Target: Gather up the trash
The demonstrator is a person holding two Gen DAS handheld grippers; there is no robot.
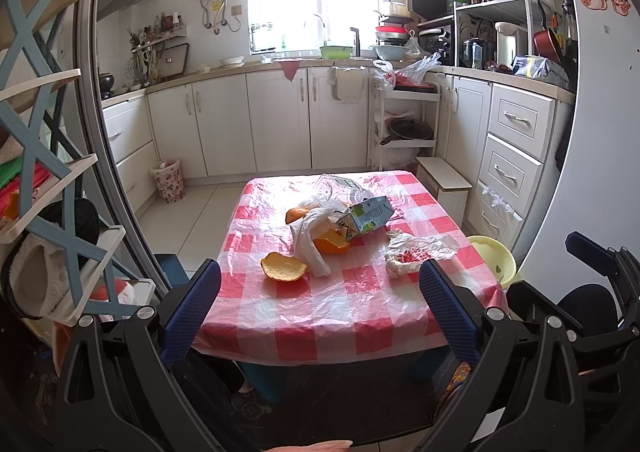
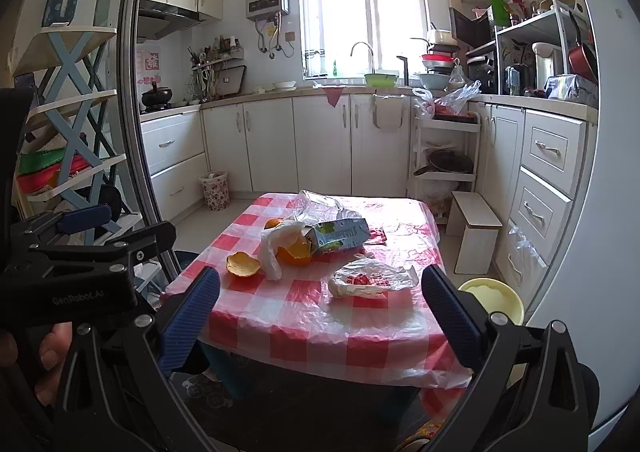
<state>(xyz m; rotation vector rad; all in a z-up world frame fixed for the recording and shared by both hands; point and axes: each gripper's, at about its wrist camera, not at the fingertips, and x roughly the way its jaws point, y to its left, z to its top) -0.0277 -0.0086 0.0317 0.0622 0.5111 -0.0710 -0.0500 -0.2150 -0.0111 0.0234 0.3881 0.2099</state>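
The left gripper [image 1: 320, 292] stands wide open and holds nothing; its two blue ribbed fingers [image 1: 192, 312] hang before the near edge of the low table with the red-and-white checked plastic cloth [image 1: 320, 324]. The right gripper [image 2: 320, 300] is also spread wide and empty, in front of the same near edge, and it appears at the right side of the left wrist view.

All trash lies on the table, ahead of both grippers and apart from them. Nearest to the left gripper, a little left of the middle between its fingers, lies a curved piece of orange peel with the pale inside up [image 1: 283, 266]. Just behind it a crumpled white plastic bag [image 1: 310, 240] lies over a bigger orange peel piece [image 1: 332, 246]. A flattened green-and-white drink carton [image 1: 366, 218] lies tilted behind them, touching the bag, and a clear plastic wrapper [image 1: 340, 188] is further behind. Ahead of the right gripper, nearer to its right finger, lies a crumpled white wrapper with red print [image 2: 370, 278].

On the floor, right of the table and beside the right gripper's right finger, stands a pale yellow round bin [image 2: 494, 298]. Far ahead on the left, by the white cabinets, stands a small flowered waste basket [image 2: 215, 190].
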